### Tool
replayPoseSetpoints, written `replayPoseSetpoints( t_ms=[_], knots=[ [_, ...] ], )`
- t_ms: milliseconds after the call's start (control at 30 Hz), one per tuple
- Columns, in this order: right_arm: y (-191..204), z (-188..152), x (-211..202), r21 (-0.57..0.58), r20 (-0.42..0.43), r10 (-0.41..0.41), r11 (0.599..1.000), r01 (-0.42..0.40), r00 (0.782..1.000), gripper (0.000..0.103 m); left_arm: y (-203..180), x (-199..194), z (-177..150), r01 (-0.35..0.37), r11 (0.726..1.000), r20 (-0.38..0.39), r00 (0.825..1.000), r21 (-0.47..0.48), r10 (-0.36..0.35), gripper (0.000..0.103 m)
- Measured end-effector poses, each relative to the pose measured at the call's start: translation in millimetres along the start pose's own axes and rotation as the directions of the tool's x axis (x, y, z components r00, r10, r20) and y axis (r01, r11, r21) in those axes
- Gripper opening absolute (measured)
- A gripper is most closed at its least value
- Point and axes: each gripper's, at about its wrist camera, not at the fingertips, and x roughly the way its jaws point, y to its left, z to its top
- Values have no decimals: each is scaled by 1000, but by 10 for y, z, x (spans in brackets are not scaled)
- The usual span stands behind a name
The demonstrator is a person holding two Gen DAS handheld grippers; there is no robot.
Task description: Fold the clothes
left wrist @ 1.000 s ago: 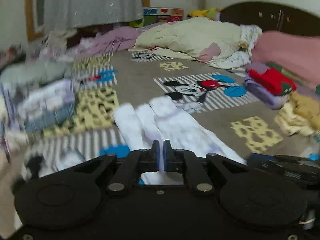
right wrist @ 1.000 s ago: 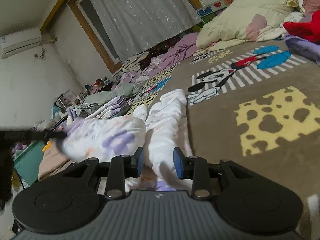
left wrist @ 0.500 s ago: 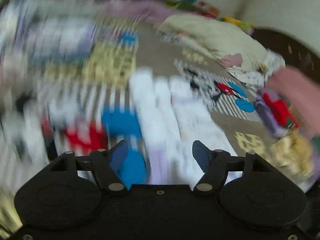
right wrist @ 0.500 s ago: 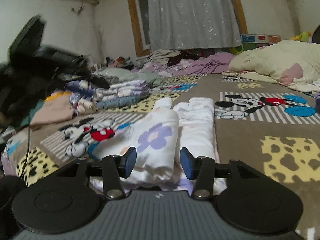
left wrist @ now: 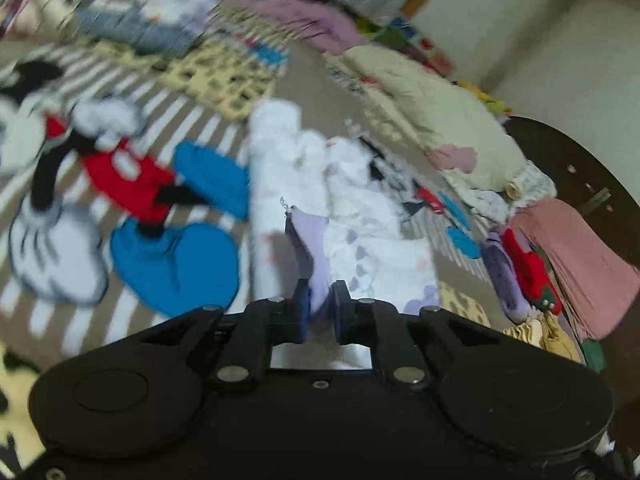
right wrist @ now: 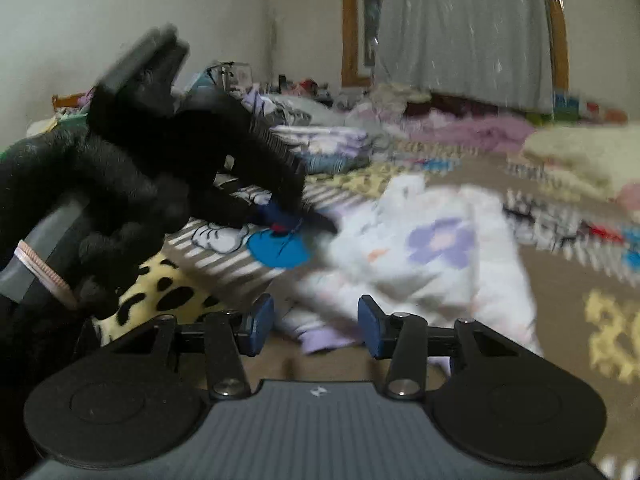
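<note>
A white garment point(left wrist: 352, 208) printed with purple flowers and edged in lilac lies partly folded on the bed. My left gripper point(left wrist: 320, 308) is shut on its lilac edge point(left wrist: 312, 248) at the near end. In the right wrist view the same garment point(right wrist: 436, 248) spreads ahead. The left gripper point(right wrist: 316, 218), held by a black-gloved hand point(right wrist: 132, 200), meets the garment's left edge. My right gripper point(right wrist: 316, 326) hangs low over the near lilac cuff point(right wrist: 320, 340). Its jaws are closing, with the cuff between the fingers and the pads clear of it.
The bed is covered by a brown blanket point(left wrist: 172, 256) with cartoon mouse and cheese prints. Folded piles point(left wrist: 136, 28) lie at the far left and a cream duvet point(left wrist: 436, 112) further back. Red, purple and pink clothes point(left wrist: 520, 268) are stacked by the dark headboard point(left wrist: 580, 168).
My left gripper opened wide, sank toward the garment while rolling, and shut on its lilac edge. The right gripper swung sideways and rolled level, and the left hand and gripper came into its view.
</note>
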Motion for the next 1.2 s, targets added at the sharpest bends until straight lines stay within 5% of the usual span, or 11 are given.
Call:
replayPoseSetpoints(
  t_ms=[100, 200, 433, 533, 600, 800, 1067, 1200],
  knots=[
    [-163, -1, 33, 220, -29, 22, 975, -15, 999, 48, -144, -13, 156, 17, 992, 12, 1000, 123, -18, 9],
    [-361, -8, 51, 434, -18, 46, 900, -34, 999, 48, -257, 8, 375, 28, 977, 20, 999, 212, -33, 9],
    [-418, 63, 144, 527, 3, -26, 850, 20, 1000, 48, -341, 105, 834, 39, 950, 24, 999, 310, -49, 7],
    [-334, 112, 195, 472, -11, -67, 879, 64, 998, 33, -337, 134, 931, 39, 941, 21, 999, 337, -50, 6],
    [-271, 145, 237, 403, -27, -117, 908, 118, 993, 12, -307, 138, 984, 33, 936, 26, 999, 349, -45, 5],
    [-264, 8, 362, 234, -90, -231, 940, 247, 969, 11, -215, 259, 1169, -1, 906, 27, 1000, 423, -11, 4],
    [39, -60, 428, -38, -66, -300, 954, 298, 952, 11, -161, 872, 1206, -58, 784, -4, 997, 619, 77, 4],
    [113, -33, 422, -102, -59, -309, 948, 302, 949, 11, -5, 1202, 1144, -59, 781, -28, 995, 622, 98, 4]
  ],
)
